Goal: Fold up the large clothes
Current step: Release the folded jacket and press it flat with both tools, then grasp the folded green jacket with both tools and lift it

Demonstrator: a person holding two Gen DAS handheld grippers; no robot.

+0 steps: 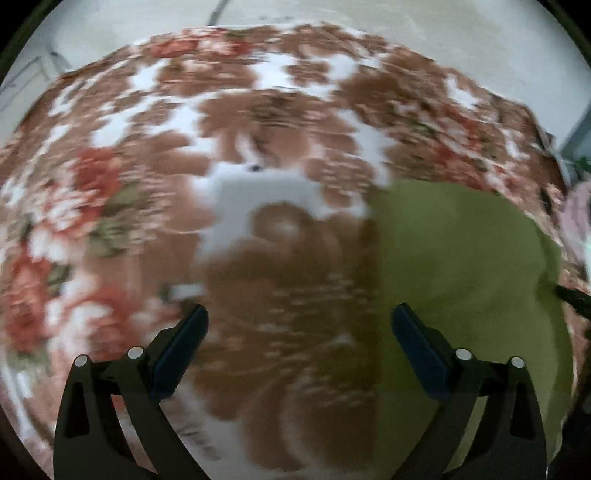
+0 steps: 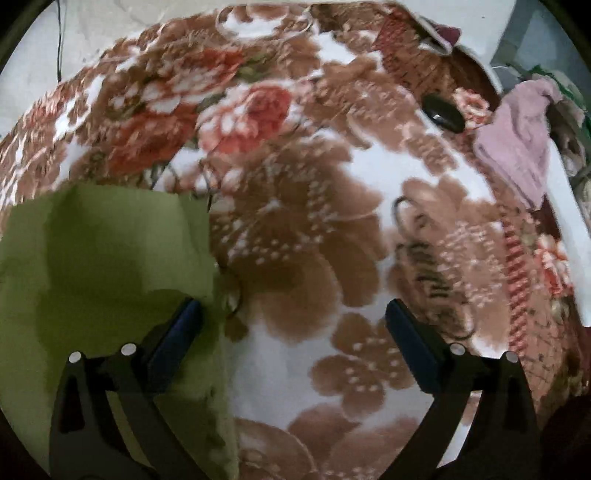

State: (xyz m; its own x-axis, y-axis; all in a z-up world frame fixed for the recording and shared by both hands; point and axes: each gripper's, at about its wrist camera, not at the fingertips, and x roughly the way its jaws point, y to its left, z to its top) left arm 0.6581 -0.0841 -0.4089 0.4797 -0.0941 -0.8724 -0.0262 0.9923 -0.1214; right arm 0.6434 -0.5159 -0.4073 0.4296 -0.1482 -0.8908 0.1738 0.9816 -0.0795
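Observation:
An olive-green garment (image 1: pixel 461 277) lies flat on a brown, white and red floral blanket (image 1: pixel 258 110). In the left wrist view it fills the lower right, and its straight left edge runs down between my fingers. My left gripper (image 1: pixel 299 321) hangs open over that edge with nothing between its fingers. In the right wrist view the green garment (image 2: pixel 103 258) lies at the lower left. My right gripper (image 2: pixel 293 314) is open and empty above the blanket (image 2: pixel 314 240), its left finger over the garment's right edge. The picture is blurred by motion.
A pink cloth (image 2: pixel 517 147) is bunched at the blanket's far right, with a black oval object (image 2: pixel 443 112) beside it. A thin dark cable (image 2: pixel 402 210) curls on the blanket. Pale wall or floor (image 1: pixel 443 29) lies beyond the blanket's far edge.

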